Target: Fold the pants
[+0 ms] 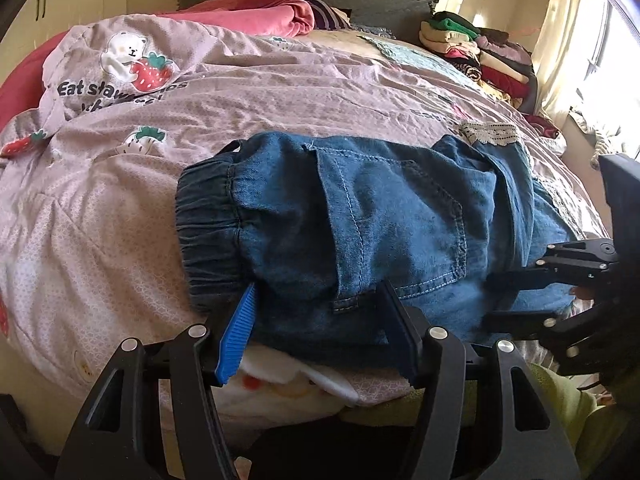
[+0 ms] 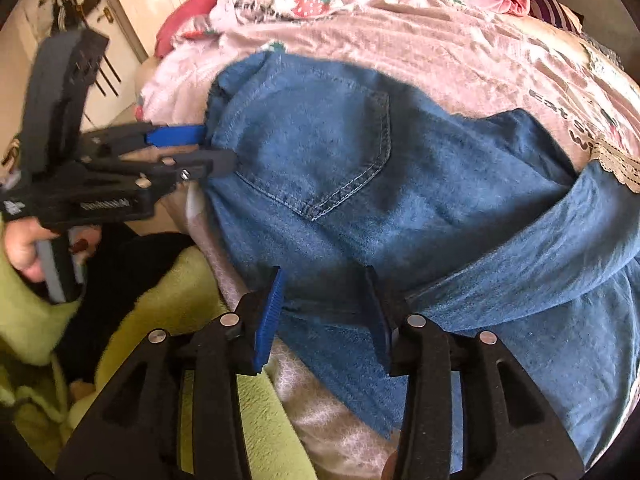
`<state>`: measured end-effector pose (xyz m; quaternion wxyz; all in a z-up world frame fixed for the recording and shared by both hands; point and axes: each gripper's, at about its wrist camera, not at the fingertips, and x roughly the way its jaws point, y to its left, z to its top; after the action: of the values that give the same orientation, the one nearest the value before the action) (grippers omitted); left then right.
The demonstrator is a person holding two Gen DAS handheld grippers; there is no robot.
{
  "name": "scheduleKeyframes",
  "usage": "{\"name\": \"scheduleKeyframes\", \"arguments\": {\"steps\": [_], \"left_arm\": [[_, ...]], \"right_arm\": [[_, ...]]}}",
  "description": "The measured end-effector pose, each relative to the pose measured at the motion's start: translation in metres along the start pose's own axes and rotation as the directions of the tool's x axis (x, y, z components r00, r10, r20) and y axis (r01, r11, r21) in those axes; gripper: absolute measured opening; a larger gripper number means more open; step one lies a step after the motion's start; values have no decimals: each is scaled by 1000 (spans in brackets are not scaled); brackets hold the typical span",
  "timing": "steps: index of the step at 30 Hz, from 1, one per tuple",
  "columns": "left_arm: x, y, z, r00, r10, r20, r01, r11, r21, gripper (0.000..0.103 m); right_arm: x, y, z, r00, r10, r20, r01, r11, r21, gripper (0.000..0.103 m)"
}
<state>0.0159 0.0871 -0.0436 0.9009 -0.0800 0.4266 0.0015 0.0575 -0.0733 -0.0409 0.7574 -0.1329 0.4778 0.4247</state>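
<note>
Sunlit bedroom, and we're working at the near edge of the bed (image 1: 280, 92), on its pink strawberry-print quilt, with a pile of folded clothes (image 1: 480, 52) far back by the window. Our blue denim pants (image 1: 392, 216) lie crosswise along that edge, elastic waistband to the left in the left wrist view, back pocket up, and a lace-trimmed leg already doubled over at the far end. So we judge we're mid-fold, with the lengthwise fold made and the bundle being tidied.

Our left tool (image 1: 316, 332) stands parted around the near hem by the waistband, fabric between the fingers but the pads not pressing on it. Our right tool (image 2: 324, 320) sits further along the same edge, also parted, straddling the denim without pinching. Nothing is held by either one.

Next, we reckon, both need to close on that near edge, catching all layers together, then carry it across evenly. Watch the loose leg on the right: it's rumpled and could slide out of the fold.
</note>
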Motion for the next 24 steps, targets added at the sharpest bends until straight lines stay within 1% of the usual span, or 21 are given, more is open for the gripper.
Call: {"name": "scheduleKeyframes", "arguments": {"steps": [1, 3, 5, 7, 9, 11, 15, 17, 22, 24], "left_arm": [[-5, 0, 0, 1000, -5, 11, 5, 1000, -11, 59], [-20, -1, 1, 998, -32, 56, 34, 999, -21, 65], [-31, -3, 3, 996, -28, 83, 30, 999, -22, 69], [-41, -4, 5, 994, -30, 105, 32, 999, -22, 70], [-48, -5, 7, 993, -27, 118, 30, 999, -25, 74], [-53, -8, 8, 992, -30, 126, 33, 999, -23, 75], [-54, -18, 9, 992, -49, 119, 49, 999, 2, 75], [-52, -28, 9, 992, -63, 107, 61, 998, 26, 75], [-42, -53, 8, 991, -115, 70, 110, 991, 78, 75], [-34, -65, 8, 989, -140, 44, 136, 986, 95, 75]], "right_arm": [[-8, -2, -1, 1000, 3, 14, -3, 1000, 8, 34], [-24, -6, -2, 999, -13, 53, 12, 1000, 29, 38], [-34, -11, -1, 997, -24, 74, 20, 998, 58, 41], [-46, -22, -2, 994, -51, 100, 43, 996, 84, 45], [-56, -32, -4, 989, -80, 125, 66, 991, 113, 47], [-64, -41, -5, 984, -99, 145, 78, 986, 144, 51], [-78, -56, -11, 975, -138, 173, 105, 977, 186, 56], [-82, -61, -11, 971, -152, 186, 113, 972, 204, 60], [-89, -77, -12, 960, -188, 206, 132, 957, 257, 66], [-91, -85, -13, 956, -198, 214, 133, 949, 284, 66]]}}
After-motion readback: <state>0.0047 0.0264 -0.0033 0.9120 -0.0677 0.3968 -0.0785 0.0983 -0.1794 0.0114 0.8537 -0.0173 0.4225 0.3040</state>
